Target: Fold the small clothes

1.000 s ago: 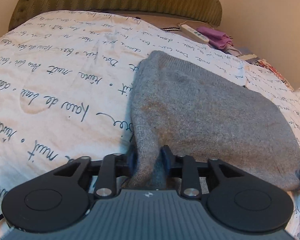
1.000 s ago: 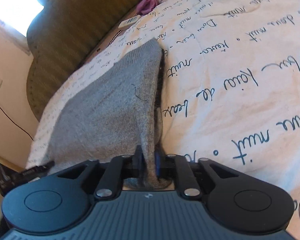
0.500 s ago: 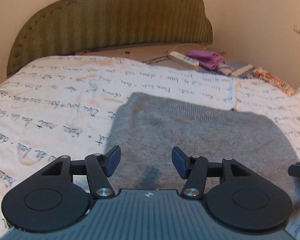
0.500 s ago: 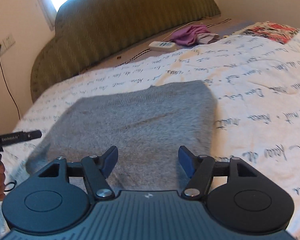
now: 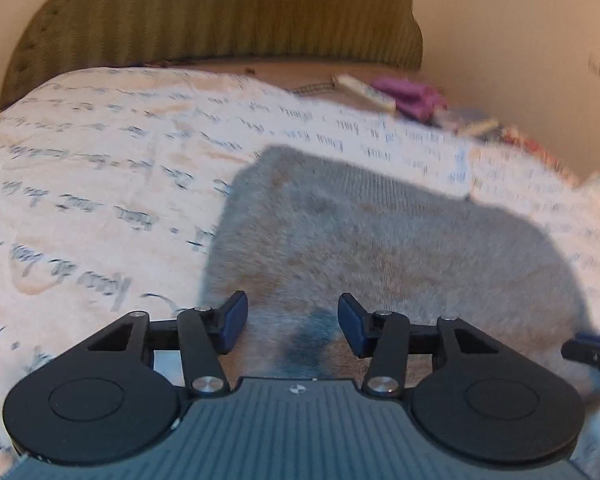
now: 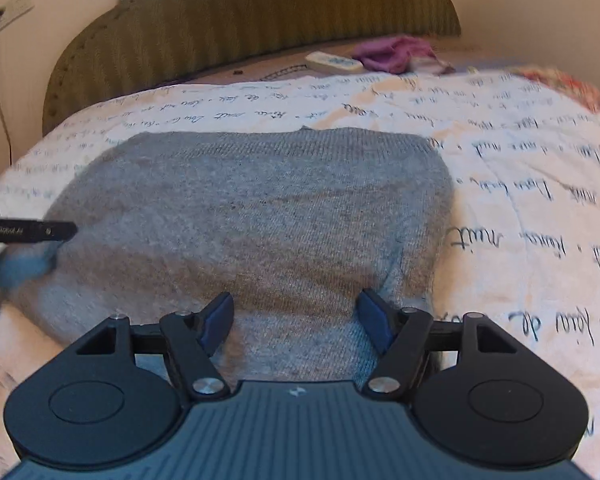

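Note:
A grey knitted garment [image 5: 380, 248] lies folded flat on the bedspread, and the right wrist view takes in its whole top [image 6: 260, 208]. My left gripper [image 5: 292, 312] hovers over its near left edge. The jaws are closing slightly, the pads apart and pressing on nothing. My right gripper [image 6: 296, 308] hangs over the near right edge. Its jaws are opening, with only the cloth lying beneath them. Each view catches the other gripper's tip at its side: the right gripper's [image 5: 592, 352] and the left gripper's [image 6: 28, 232].
The white bedspread [image 6: 520, 208] with dark handwriting print covers the bed. An olive headboard [image 6: 260, 12] stands behind. A white remote [image 6: 332, 62], a purple cloth [image 6: 392, 54] and patterned fabric [image 6: 560, 80] lie at the far right. A wall socket with cable [image 6: 12, 10] is at left.
Both grippers let go of the garment's pinched edge and opened. The garment dropped flat onto the bed, and the right wrist view rolled back to level.

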`<state>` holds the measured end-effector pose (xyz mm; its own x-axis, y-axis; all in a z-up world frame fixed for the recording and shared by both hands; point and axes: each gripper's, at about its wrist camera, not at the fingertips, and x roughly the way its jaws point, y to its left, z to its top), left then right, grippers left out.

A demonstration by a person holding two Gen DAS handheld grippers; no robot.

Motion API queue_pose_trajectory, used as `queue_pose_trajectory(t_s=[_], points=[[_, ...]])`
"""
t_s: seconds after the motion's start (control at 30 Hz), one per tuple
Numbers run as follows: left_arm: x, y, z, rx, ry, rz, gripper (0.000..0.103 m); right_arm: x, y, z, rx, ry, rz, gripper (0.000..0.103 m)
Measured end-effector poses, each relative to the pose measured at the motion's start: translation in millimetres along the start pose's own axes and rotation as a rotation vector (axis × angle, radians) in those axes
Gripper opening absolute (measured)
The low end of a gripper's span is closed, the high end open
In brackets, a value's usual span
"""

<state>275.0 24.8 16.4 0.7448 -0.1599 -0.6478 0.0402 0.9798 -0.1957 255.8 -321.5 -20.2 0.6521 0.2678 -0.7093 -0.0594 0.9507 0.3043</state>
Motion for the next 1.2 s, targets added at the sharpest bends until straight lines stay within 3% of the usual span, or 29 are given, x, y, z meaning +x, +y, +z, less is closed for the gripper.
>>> queue_pose_trajectory(t_s=[0.1, 0.2, 0.3, 0.43, 0.53, 0.77, 0.87, 0.93, 1.1, 1.13, 1.2], points=[[-35, 35, -9, -0.124, -0.072, -0.018, 0.068, -40, -18, -12, 0.149, -0.067, 0.105, 0.075], [-52, 80, -26, -0.370, -0.020, -0.085, 0.070, -71, -41, -38, 0.316, -0.071, 0.176, 0.084], [-52, 112, -49, -0.631, 0.062, -0.222, 0.070, -84, -70, -67, 0.535, -0.041, 0.274, 0.084], [-33, 114, -66, -0.783, 0.112, -0.402, 0.073, -81, -93, -89, 0.724, -0.048, 0.310, 0.084], [-20, 106, -67, -0.819, 0.101, -0.405, 0.073, -68, -98, -89, 0.786, -0.047, 0.291, 0.084], [-13, 91, -62, -0.809, 0.095, -0.422, 0.082, -32, -104, -77, 0.943, -0.098, 0.344, 0.085], [-13, 90, -62, -0.802, 0.099, -0.405, 0.081, -23, -98, -71, 0.948, -0.108, 0.346, 0.085], [-9, 90, -60, -0.779, 0.109, -0.358, 0.073, -20, -95, -68, 0.942, -0.115, 0.334, 0.085], [-2, 83, -54, -0.736, 0.103, -0.325, 0.066, -16, -91, -63, 0.914, -0.118, 0.323, 0.085], [-2, 82, -54, -0.728, 0.103, -0.314, 0.056, -15, -90, -62, 0.901, -0.120, 0.319, 0.082], [2, 82, -54, -0.717, 0.119, -0.283, 0.038, -12, -88, -61, 0.881, -0.111, 0.312, 0.056]])
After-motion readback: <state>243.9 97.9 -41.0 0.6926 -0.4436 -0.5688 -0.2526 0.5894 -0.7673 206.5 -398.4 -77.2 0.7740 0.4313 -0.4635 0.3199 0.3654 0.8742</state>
